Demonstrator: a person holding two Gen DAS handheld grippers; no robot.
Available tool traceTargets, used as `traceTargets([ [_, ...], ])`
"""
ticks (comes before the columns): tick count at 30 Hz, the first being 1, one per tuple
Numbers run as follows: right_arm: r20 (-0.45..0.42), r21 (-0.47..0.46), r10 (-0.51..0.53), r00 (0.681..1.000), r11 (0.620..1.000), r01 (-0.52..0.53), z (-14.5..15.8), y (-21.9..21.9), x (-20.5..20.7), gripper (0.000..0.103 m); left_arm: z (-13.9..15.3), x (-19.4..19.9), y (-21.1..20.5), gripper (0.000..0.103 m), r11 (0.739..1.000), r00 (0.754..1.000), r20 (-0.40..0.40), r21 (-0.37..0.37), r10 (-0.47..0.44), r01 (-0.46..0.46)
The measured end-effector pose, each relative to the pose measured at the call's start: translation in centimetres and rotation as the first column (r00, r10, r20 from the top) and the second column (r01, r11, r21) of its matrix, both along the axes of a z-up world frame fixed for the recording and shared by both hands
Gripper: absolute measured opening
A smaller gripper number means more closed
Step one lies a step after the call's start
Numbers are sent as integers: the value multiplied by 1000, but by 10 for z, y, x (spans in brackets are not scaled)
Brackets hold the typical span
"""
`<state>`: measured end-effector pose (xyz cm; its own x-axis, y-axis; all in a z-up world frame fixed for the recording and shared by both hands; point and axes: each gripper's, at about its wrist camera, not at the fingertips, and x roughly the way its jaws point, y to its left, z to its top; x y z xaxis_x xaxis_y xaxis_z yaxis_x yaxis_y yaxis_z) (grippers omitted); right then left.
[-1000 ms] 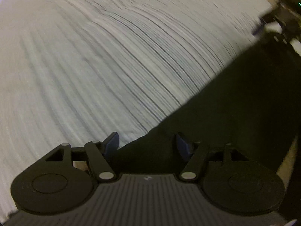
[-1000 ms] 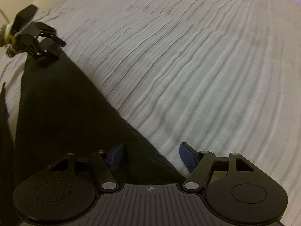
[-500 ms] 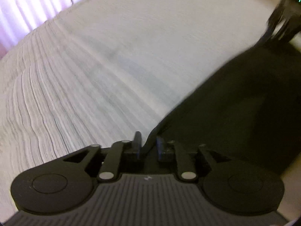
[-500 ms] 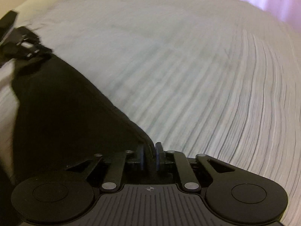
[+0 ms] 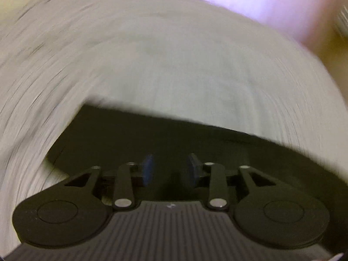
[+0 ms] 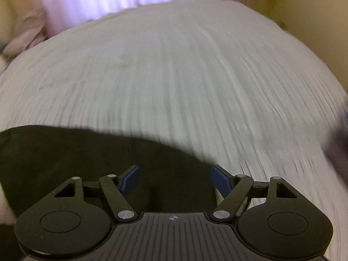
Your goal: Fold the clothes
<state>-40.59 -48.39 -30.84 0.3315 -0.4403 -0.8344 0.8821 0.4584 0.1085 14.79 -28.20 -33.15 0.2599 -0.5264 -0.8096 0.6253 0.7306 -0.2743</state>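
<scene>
Since the black cloth (image 5: 174, 139) looks soft and floppy on the bed (image 5: 174, 65), I would pinch its edge. Both my left hand-held gripper (image 5: 170, 169) and right hand-held gripper (image 6: 174, 180) gape wide, holding nothing.

No readable text, labels, brands or numbers anywhere; only a small crosshair mark on the right gripper (image 6: 174, 179) body.

Black garment (image 5: 174, 134), plain and unpatterned, lying flat on the pale ribbed bed cover. In the left wrist view its far edge runs nearly straight, with one squared corner at upper left. In the right wrist view the same cloth (image 6: 87, 152) shows a smoothly curved far edge. Both views are motion-blurred; garment type cannot be told.
</scene>
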Motion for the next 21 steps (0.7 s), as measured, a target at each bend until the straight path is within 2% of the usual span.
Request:
traceTargets([
  [4, 17, 77, -183, 983, 980, 181, -9, 36, -35, 77, -17, 22, 27, 45, 983, 981, -79, -50, 175, -179],
  [8, 63, 97, -353, 934, 933, 346, -11, 53, -47, 77, -36, 43, 47, 49, 939, 936, -153, -87, 318, -333],
  [9, 81, 101, -379, 922, 923, 371, -12, 56, -49, 77, -41, 49, 52, 48, 924, 920, -172, -95, 351, -370],
  [11, 101, 101, -406, 908, 912, 397, -3, 59, -54, 77, -50, 60, 63, 35, 890, 885, -210, -107, 416, -444],
  [12, 102, 98, -411, 906, 910, 402, 1, 60, -52, 77, -52, 63, 59, 5, 896, 892, -188, -96, 412, -434],
  [13, 97, 93, -414, 905, 909, 405, 4, 60, -50, 77, -49, 65, 48, 6, 918, 919, -134, -92, 372, -385],
  [15, 92, 85, -414, 906, 909, 407, 9, 64, -47, 77, -30, 68, 32, 6, 950, 962, -4, -159, 273, -270],
  [17, 93, 75, -413, 906, 910, 408, 14, 72, -49, 77, -15, 73, 24, 7, 963, 978, 91, -212, 190, -167],
  [19, 84, 63, -420, 904, 907, 416, 17, 80, -50, 77, -18, 76, 16, 9, 985, 983, 134, -138, 124, -106],
  [21, 78, 72, -445, 892, 895, 440, 15, 85, -53, 77, -33, 75, 9, 12, 999, 987, 156, 12, 46, -48],
])
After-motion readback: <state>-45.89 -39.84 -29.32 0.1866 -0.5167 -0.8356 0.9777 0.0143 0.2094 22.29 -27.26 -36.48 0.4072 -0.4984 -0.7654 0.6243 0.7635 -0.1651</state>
